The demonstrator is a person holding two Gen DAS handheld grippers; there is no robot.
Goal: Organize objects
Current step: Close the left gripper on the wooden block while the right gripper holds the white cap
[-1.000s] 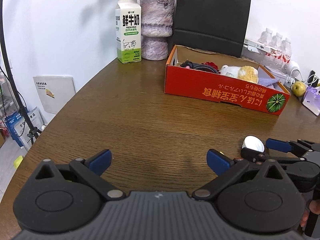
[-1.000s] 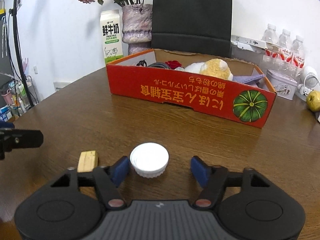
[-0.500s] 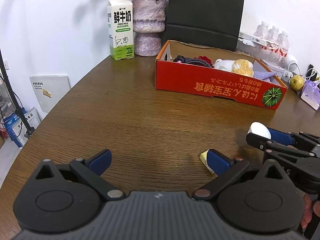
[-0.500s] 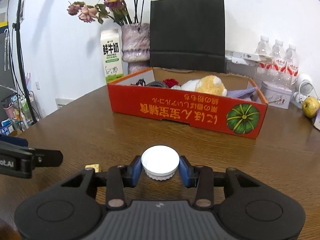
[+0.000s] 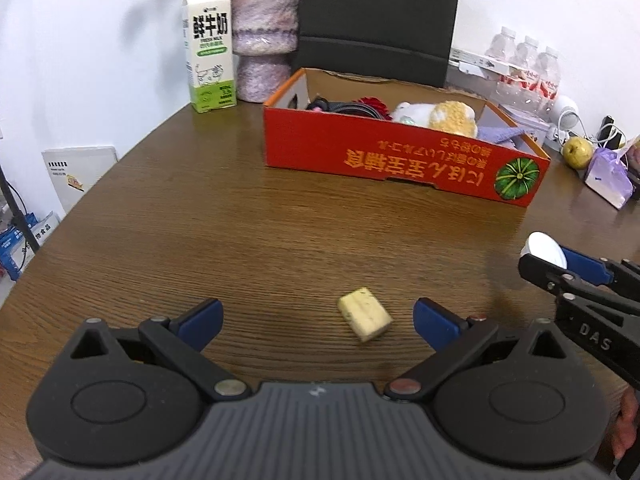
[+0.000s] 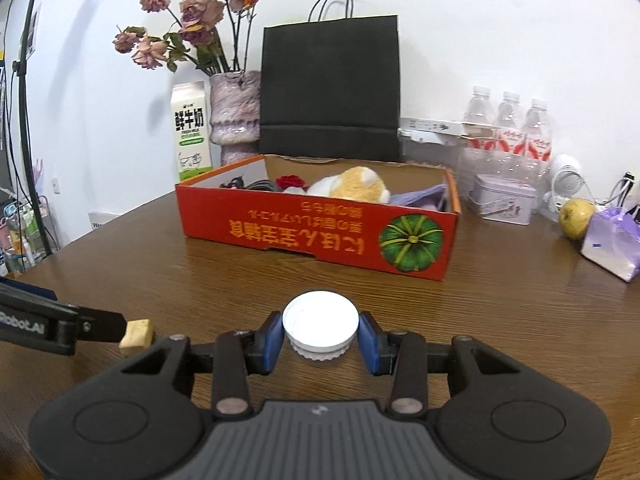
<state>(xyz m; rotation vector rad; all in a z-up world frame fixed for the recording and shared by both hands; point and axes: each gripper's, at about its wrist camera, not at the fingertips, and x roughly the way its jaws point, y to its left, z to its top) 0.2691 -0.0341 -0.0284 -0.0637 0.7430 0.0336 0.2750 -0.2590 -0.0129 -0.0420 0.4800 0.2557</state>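
Observation:
My right gripper (image 6: 320, 338) is shut on a white bottle cap (image 6: 320, 324) and holds it above the wooden table, in front of the red cardboard box (image 6: 320, 236). The cap also shows in the left wrist view (image 5: 545, 249), at the right edge. My left gripper (image 5: 318, 320) is open and empty. A small yellow block (image 5: 365, 313) lies on the table between its fingers, nearer the right one. The block also shows in the right wrist view (image 6: 137, 333), beside a left fingertip (image 6: 102, 326).
The red box (image 5: 400, 156) holds a plush toy (image 5: 440, 116), cables and a purple cloth. Behind it stand a milk carton (image 5: 208, 48), a vase (image 5: 266, 36) and a black paper bag (image 5: 380, 20). A pear (image 6: 576, 218), a tin (image 6: 502, 204), water bottles and a purple pouch (image 6: 612, 242) sit at the right.
My right gripper closed on the white cap and lifted it off the table. My left gripper moved right, so the yellow block now lies between its open fingers.

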